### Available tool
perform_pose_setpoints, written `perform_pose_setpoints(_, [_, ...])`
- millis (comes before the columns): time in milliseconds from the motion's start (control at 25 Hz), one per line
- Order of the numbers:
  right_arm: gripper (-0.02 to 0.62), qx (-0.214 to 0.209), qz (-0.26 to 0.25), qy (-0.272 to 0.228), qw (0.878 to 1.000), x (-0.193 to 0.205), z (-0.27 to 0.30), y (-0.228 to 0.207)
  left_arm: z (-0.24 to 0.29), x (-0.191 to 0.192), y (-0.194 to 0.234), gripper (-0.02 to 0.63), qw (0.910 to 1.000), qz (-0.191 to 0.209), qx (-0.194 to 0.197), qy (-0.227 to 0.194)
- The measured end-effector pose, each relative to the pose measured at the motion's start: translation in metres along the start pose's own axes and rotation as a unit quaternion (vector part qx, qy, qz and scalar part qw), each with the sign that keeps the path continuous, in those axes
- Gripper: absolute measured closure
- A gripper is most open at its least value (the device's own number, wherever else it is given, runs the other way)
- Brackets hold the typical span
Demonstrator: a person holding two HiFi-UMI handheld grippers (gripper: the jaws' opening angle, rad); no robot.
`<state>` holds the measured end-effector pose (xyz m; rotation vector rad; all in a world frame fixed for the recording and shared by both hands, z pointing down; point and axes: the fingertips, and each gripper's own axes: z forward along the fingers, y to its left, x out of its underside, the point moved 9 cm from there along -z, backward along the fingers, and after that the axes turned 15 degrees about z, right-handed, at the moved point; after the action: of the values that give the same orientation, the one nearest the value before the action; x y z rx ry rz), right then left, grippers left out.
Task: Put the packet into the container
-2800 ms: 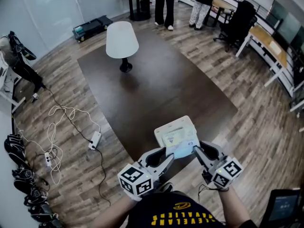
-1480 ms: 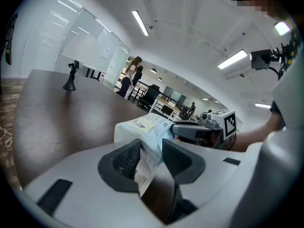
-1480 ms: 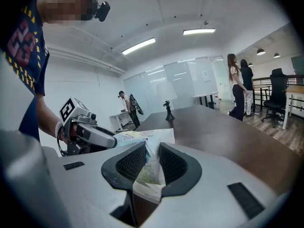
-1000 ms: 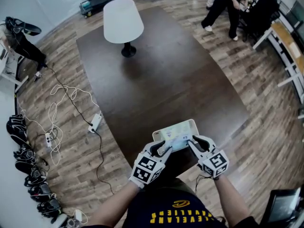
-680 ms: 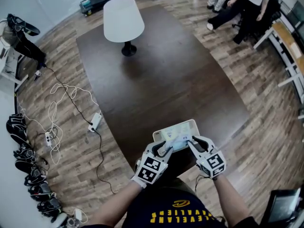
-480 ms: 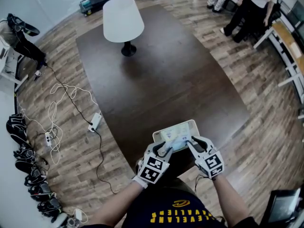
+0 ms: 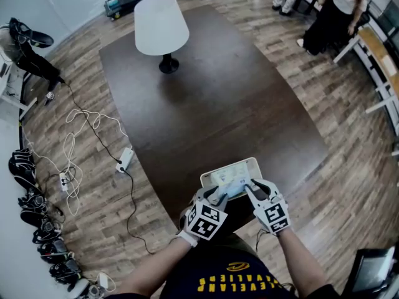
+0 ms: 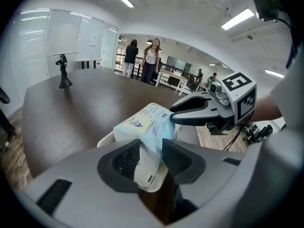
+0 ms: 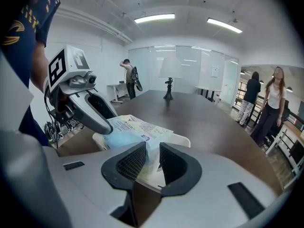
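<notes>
Dark table point(image 7: 212, 104) on plank floor point(image 7: 349, 167); white lamp point(image 7: 161, 27) (far end); loose cables point(image 7: 93, 118) alongside; strip lights point(image 9: 154, 18) overhead.

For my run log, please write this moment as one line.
left gripper: shut on packet | right gripper: shut on packet | packet: over container | container: on table

On the table point(image 7: 206, 104), the packet point(image 7: 230, 186) lies over the container point(image 7: 247, 163) at the near edge, the lamp point(image 7: 161, 28) far behind.

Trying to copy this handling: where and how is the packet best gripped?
By its two near corners, one gripper each, from the person's side. The packet is soft and flat, so one pinch would likely let it sag, and its far end lies over the container. Left gripper and right gripper hold it so.
</notes>
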<state>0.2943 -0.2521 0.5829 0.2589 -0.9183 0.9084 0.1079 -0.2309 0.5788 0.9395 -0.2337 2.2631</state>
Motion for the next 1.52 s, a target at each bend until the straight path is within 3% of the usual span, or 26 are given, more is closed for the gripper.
perform_pose_setpoints(520, [0.497, 0.000, 0.021, -0.001, 1.000, 0.004, 0.002, 0.005, 0.003, 0.008, 0.000, 0.451, 0.9996, -0.006, -0.007, 0.025])
perform_pose_setpoints(840, [0.485, 0.016, 0.038, -0.010, 0.999, 0.006, -0.001, 0.002, 0.001, 0.009, 0.001, 0.368, 0.9992, -0.016, -0.027, 0.025])
perform_pose_setpoints(1080, [0.482, 0.025, 0.059, -0.021, 0.998, 0.008, -0.008, -0.001, -0.007, 0.016, 0.002, 0.307, 0.9983, -0.049, -0.016, 0.028])
perform_pose_setpoints(1280, [0.482, 0.035, 0.077, -0.044, 0.995, 0.003, -0.018, 0.001, -0.021, 0.014, 0.002, 0.307, 0.9981, -0.054, -0.029, 0.006])
perform_pose_setpoints(1520, [0.483, 0.028, 0.141, -0.099, 0.985, -0.018, -0.041, 0.009, -0.050, 0.001, 0.002, 0.307, 0.9954, -0.066, -0.060, -0.036])
